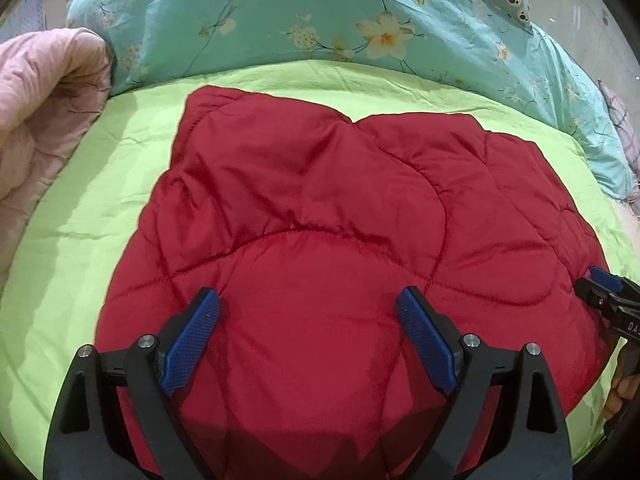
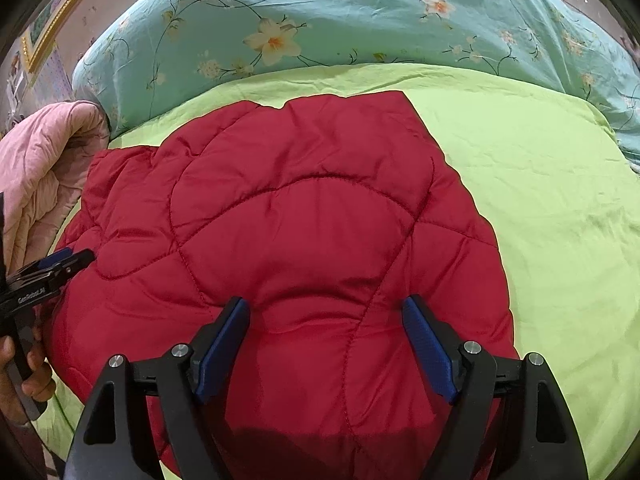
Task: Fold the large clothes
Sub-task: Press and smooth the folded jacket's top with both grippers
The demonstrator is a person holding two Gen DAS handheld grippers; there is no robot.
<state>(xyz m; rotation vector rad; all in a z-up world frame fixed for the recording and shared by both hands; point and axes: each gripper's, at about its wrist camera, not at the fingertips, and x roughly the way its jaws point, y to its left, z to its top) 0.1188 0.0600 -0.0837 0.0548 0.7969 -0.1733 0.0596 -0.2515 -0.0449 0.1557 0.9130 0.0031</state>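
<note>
Both cameras ride on handheld grippers, angled steeply down, close above red quilted garment. Left wrist view sits over garment's left part; right gripper pokes in at its right edge. Right wrist view sits over garment's right part. Shared: garment, green sheet beneath, floral teal bedding beyond.

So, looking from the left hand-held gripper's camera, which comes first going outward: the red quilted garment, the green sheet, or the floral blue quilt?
1. Red quilted garment: right under the open left hand-held gripper, centre of view.
2. Green sheet: spread beneath and around the garment, showing on the left and beyond it.
3. Floral blue quilt: bunched along the far side of the bed.
</note>
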